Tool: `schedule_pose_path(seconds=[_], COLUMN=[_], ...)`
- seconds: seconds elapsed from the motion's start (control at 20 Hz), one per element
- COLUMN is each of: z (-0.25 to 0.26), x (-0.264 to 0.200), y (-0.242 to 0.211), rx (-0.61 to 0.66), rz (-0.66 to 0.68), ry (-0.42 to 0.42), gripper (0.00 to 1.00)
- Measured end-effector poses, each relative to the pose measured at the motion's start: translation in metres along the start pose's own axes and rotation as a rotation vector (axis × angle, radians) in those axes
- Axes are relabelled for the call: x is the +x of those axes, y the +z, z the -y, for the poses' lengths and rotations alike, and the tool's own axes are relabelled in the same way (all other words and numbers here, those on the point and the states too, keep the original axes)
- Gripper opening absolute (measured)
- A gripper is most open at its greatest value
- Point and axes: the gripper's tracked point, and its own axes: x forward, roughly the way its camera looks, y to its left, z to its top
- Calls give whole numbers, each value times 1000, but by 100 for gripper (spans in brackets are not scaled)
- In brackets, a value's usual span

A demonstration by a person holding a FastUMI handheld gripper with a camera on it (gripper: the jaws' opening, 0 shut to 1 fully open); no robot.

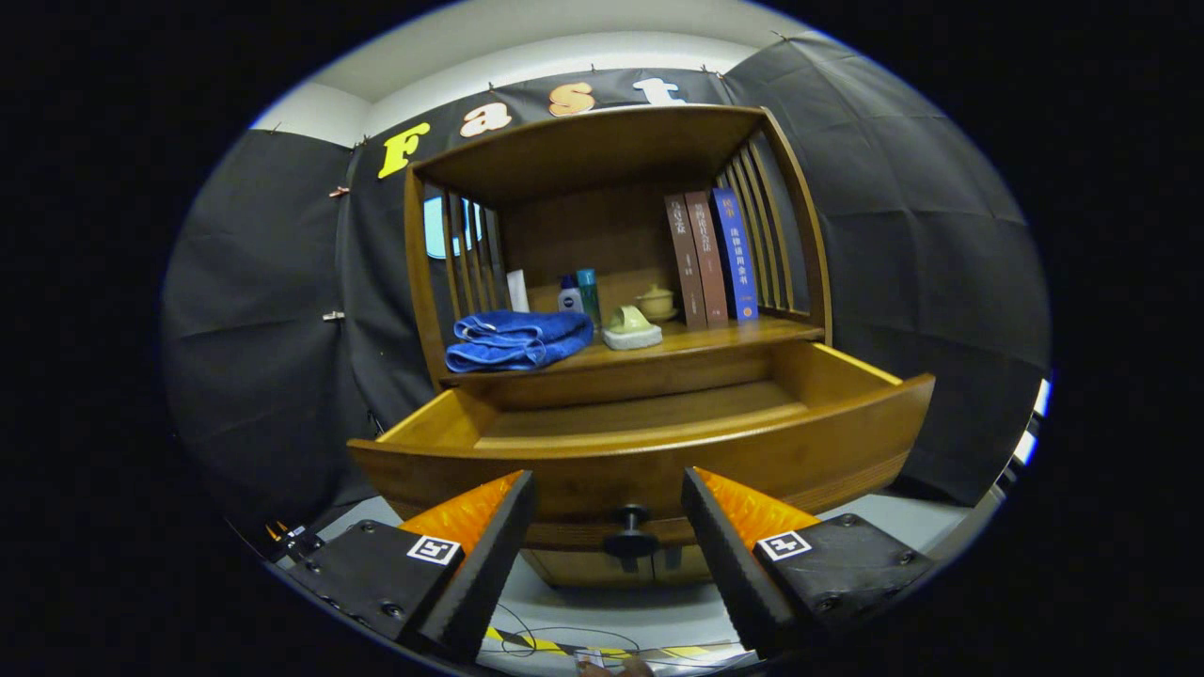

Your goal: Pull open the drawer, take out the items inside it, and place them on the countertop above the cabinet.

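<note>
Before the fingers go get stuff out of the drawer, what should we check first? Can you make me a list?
1. Drawer pulled out: ok, it stands open below the countertop.
2. Fingers open: ok, the gripper is spread wide and holds nothing.
3. Knob let go: ok, it sits between the fingers, untouched.
4. Things left inside the drawer: cannot tell, its front wall hides most of the bottom.
5. Room on the countertop: ok, there is a bare patch in front of the books, right of the blue towel.

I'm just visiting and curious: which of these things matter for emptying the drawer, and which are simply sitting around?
Job:
drawer, pulled open
knob
countertop
blue towel
gripper, open

Just there:
three books
two bottles
small teapot
</note>
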Motion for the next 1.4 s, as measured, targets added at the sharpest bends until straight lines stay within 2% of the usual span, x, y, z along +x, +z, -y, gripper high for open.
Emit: schedule_pose_path(seconds=[0.2, 0.6, 1.4], z=[12, 16, 19], x=[21, 38, 156], y=[-19, -13, 13], rx=[8, -8, -12], rz=[-38, -57, -56], ry=[-31, -77, -87], gripper=[99, 98, 99])
